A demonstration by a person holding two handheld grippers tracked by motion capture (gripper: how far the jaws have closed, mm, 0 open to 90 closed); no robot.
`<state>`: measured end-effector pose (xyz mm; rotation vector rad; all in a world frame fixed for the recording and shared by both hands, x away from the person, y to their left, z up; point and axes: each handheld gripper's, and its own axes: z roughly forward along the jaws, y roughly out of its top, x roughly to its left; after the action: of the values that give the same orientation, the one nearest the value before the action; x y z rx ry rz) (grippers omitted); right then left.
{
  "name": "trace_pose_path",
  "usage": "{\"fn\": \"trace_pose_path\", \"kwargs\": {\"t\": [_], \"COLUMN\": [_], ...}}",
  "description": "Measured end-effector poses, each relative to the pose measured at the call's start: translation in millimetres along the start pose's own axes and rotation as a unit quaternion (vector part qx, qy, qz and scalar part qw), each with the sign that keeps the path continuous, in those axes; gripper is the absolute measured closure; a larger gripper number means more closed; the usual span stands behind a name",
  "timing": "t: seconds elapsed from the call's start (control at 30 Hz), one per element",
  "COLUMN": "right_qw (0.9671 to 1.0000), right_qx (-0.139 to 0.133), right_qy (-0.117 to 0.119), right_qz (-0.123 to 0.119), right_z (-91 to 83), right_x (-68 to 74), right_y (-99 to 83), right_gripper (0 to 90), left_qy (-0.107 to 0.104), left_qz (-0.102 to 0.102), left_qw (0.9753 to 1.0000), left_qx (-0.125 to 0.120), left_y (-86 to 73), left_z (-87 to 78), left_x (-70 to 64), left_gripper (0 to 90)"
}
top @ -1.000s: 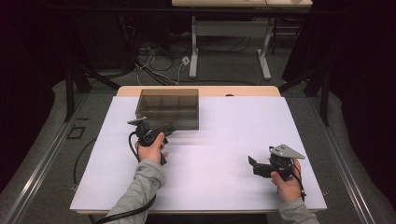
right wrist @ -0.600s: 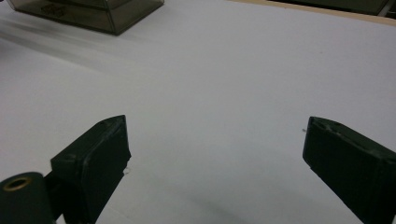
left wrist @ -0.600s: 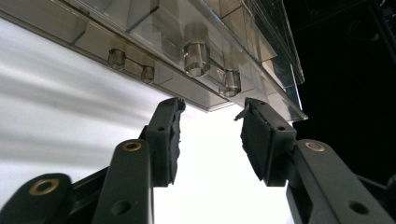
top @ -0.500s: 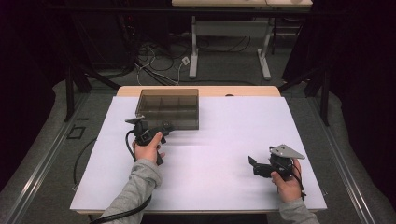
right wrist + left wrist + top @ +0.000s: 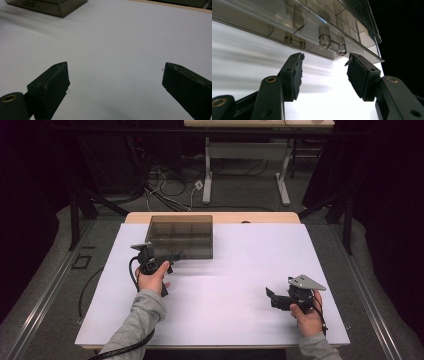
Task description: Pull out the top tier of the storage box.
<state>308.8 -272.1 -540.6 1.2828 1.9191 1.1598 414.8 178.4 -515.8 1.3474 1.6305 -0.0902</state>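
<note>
left tongs agape at box front | white table | right tongs apart

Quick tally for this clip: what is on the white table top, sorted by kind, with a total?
Clear smoky compartment box: 1
Handheld grippers: 2, namely the left gripper, open by the box's front edge, and the right gripper, open over bare table
Total: 3
</note>
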Motion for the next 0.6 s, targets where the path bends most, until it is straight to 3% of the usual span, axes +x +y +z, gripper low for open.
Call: {"fn": "trace_pose_path", "kwargs": {"t": [0.1, 0.2, 0.33, 0.6], "right_qw": [1.0, 1.0, 1.0, 1.0], "right_qx": [0.0, -0.001, 0.001, 0.003], "right_qy": [0.001, 0.001, 0.004, 0.003], "right_qz": [0.0, 0.0, -0.003, -0.006], "right_z": [0.1, 0.5, 0.3, 0.2], "right_x": [0.0, 0.0, -0.2, -0.1], "right_y": [0.0, -0.1, 0.0, 0.0], "right_gripper": [6.6, 6.6, 6.6, 6.6], "left_qy": [0.001, 0.015, 0.017, 0.048], "left_qz": [0.006, 0.023, 0.024, 0.053], "left_qw": [1.0, 0.9996, 0.9996, 0.9974], "left_qx": [0.001, 0.002, 0.0, -0.009], "left_y": [1.1, 3.1, 4.9, 9.5], "left_z": [-1.9, -5.7, -8.3, -16.8], "left_x": [1.0, 2.8, 4.1, 5.9], "left_gripper": [43.6, 40.3, 37.0, 27.6]}}
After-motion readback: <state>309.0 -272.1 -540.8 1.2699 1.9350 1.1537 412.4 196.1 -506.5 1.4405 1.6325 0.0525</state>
